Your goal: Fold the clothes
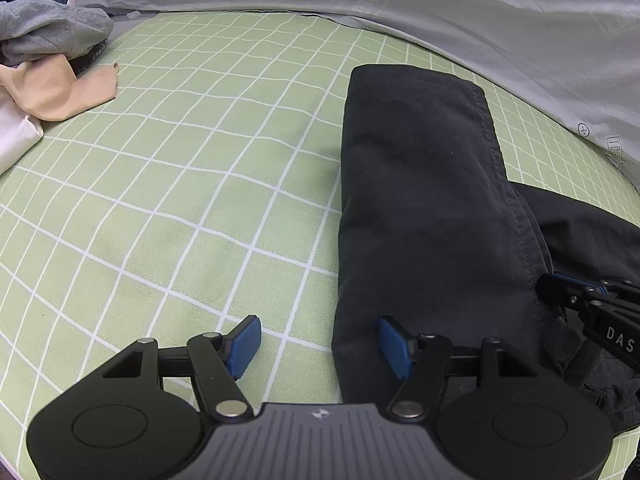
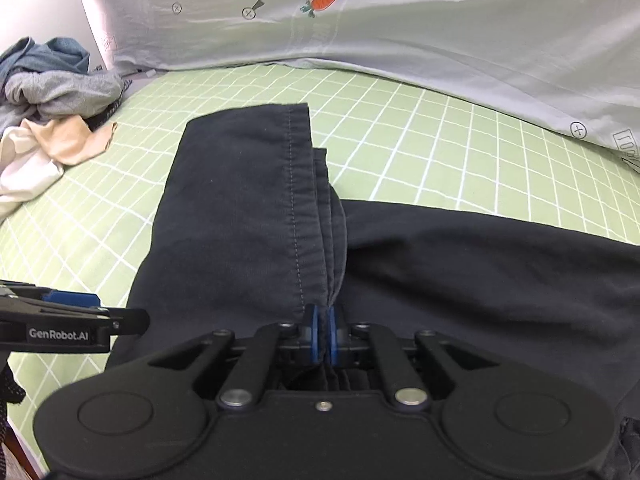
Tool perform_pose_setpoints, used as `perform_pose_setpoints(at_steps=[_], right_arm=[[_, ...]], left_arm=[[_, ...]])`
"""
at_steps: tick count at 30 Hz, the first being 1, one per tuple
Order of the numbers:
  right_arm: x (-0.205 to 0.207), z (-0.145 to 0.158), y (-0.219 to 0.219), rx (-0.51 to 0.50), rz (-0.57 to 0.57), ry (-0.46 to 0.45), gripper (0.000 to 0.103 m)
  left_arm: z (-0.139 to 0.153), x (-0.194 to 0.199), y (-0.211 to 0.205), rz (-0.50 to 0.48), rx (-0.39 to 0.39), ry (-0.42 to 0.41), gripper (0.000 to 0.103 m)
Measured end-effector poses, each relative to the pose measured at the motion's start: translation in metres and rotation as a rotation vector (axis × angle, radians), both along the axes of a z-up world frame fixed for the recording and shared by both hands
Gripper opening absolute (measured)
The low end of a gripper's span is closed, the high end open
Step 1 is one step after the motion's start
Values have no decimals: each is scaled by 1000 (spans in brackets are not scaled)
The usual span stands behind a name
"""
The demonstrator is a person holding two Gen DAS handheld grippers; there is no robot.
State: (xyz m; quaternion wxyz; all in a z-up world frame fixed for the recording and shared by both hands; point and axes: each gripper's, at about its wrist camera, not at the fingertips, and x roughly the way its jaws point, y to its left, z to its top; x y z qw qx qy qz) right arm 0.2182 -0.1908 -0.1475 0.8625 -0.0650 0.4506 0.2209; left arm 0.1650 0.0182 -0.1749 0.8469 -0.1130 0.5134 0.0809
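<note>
A dark garment [image 1: 416, 200] lies on the green checked sheet [image 1: 180, 184], one part folded over the rest with a stitched hem [image 2: 294, 208] running along it. My left gripper [image 1: 320, 344] is open and straddles the garment's left edge: its left pad [image 1: 244, 344] is over the sheet and its right pad [image 1: 394, 346] over the cloth. My right gripper [image 2: 323, 332] is shut on the near end of the hem, with cloth layers pinched between its blue pads. In the left wrist view, the right gripper [image 1: 560, 292] shows at the garment's right side. The left gripper [image 2: 80, 308] shows at the left of the right wrist view.
A heap of unfolded clothes [image 1: 48, 40], grey, blue, beige and white, sits at the back left of the bed. A pale grey duvet with carrot prints [image 2: 360, 28] runs along the far side. Bare sheet lies between the heap and the dark garment.
</note>
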Motion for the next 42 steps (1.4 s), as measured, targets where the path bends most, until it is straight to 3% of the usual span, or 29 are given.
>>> perform_pose_setpoints(at_steps=[5, 9, 14, 18, 22, 24, 25, 27, 29, 30, 32, 34, 36, 39, 42], right_arm=[[-22, 39, -20, -5, -61, -113, 5], [-37, 56, -34, -119, -98, -205, 5], [-18, 4, -61, -95, -235, 35, 10], [-8, -2, -82, 48, -324, 45, 51], [9, -12, -80, 96, -322, 61, 58], [15, -22, -76, 107, -310, 101, 58], [15, -25, -74, 125, -302, 112, 48], [12, -26, -71, 136, -282, 107, 42], [9, -22, -71, 107, -272, 76, 19], [8, -18, -77, 140, -290, 75, 10], [5, -4, -94, 245, -360, 75, 7], [-6, 22, -104, 272, -400, 10, 6], [-21, 55, -106, 207, -396, -109, 6], [-31, 71, -115, 98, -399, -165, 6], [-26, 29, -114, -84, -400, -101, 9]], left_arm=[[14, -1, -17, -82, 42, -53, 66], [17, -2, -28, -137, 64, -69, 68], [4, 1, -37, -182, 72, -23, 68], [3, 0, -38, -192, 83, -19, 68], [2, 2, -39, -186, 87, -7, 70], [1, 3, -40, -186, 95, -1, 70], [1, 3, -40, -186, 97, 1, 70], [0, 4, -40, -184, 99, 3, 70], [-1, 4, -39, -177, 93, 5, 70], [0, 4, -38, -173, 89, 4, 70], [6, 4, -38, -176, 91, -17, 70], [20, 2, -41, -201, 107, -68, 70], [27, 2, -46, -232, 116, -94, 71], [29, 4, -57, -288, 121, -102, 71], [13, 5, -72, -353, 144, -55, 71]])
